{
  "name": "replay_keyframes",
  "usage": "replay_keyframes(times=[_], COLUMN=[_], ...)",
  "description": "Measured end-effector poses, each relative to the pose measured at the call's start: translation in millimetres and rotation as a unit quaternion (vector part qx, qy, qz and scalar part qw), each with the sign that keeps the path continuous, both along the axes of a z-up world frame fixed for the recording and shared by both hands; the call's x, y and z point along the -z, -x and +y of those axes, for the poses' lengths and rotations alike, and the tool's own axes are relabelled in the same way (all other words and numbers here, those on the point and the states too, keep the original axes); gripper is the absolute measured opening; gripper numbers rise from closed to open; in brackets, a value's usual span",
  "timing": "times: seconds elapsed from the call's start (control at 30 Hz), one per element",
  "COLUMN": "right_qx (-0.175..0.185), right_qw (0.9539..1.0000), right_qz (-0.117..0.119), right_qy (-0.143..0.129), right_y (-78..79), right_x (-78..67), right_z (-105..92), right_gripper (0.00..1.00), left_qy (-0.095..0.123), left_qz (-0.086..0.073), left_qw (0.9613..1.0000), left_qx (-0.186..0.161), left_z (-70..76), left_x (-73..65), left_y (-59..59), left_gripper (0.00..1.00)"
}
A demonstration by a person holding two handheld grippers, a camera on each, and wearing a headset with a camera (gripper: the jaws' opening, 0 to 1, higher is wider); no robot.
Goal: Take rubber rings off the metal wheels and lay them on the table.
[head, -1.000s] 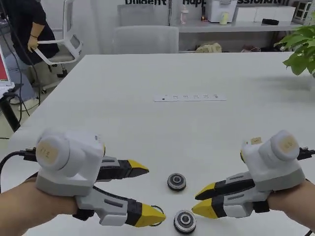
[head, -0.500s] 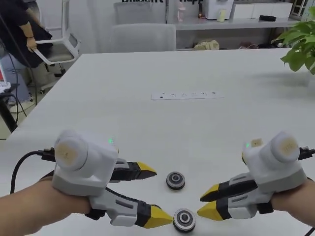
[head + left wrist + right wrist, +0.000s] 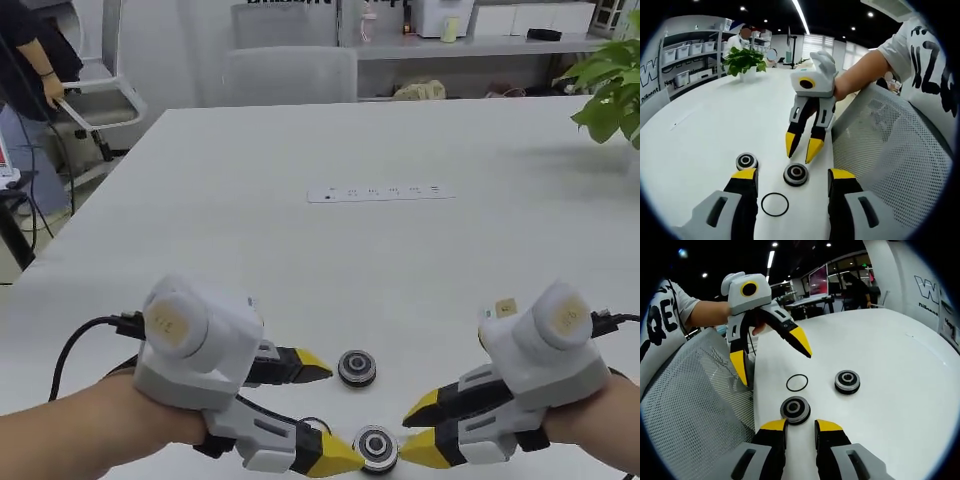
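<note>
Rubber ring (image 3: 775,204) whole in left gripper view; head view hides most behind my left gripper (image 3: 340,415), jaws spread. Right gripper (image 3: 408,428) jaws narrowly parted, empty.

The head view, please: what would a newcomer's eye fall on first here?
Two yellow-tipped grippers at the near edge of the table: the left gripper, fingers spread wide, and the right gripper, fingers nearly together, both point at a metal wheel between them. A second wheel sits just beyond, and a loose black rubber ring lies by the left gripper's fingers.
</note>
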State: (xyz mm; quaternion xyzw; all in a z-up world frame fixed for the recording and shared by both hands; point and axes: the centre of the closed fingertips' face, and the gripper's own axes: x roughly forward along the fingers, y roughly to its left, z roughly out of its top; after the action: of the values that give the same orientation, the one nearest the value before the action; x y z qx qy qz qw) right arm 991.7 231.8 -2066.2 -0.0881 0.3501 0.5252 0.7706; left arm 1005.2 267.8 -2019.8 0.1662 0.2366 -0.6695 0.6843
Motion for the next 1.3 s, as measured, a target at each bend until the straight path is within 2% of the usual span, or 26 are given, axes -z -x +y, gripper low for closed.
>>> replay_keyframes(times=[0.3, 0.6, 0.97, 1.3], right_qx=[-0.003, -0.007, -0.004, -0.004], right_qw=[1.0, 1.0, 1.0, 1.0], right_qz=[0.001, 0.003, 0.006, 0.005], right_qy=[0.002, 0.001, -0.001, 0.001], right_y=[0.5, 2.2, 3.0, 3.4], right_x=[2.2, 3.6, 4.5, 6.5], right_z=[0.6, 2.5, 3.1, 2.3], right_gripper=[0.19, 0.19, 0.19, 0.19], left_qy=[-0.009, -0.014, -0.023, -0.033], left_qz=[0.018, 0.029, 0.037, 0.036], left_qw=[0.9998, 0.9994, 0.9987, 0.998], left_qx=[0.004, 0.014, 0.026, 0.039], left_z=[-6.0, -15.6, -21.8, -25.0], left_x=[12.7, 19.7, 29.4, 37.3], left_y=[3.7, 8.1, 13.7, 19.4], left_gripper=[0.49, 0.42, 0.33, 0.26])
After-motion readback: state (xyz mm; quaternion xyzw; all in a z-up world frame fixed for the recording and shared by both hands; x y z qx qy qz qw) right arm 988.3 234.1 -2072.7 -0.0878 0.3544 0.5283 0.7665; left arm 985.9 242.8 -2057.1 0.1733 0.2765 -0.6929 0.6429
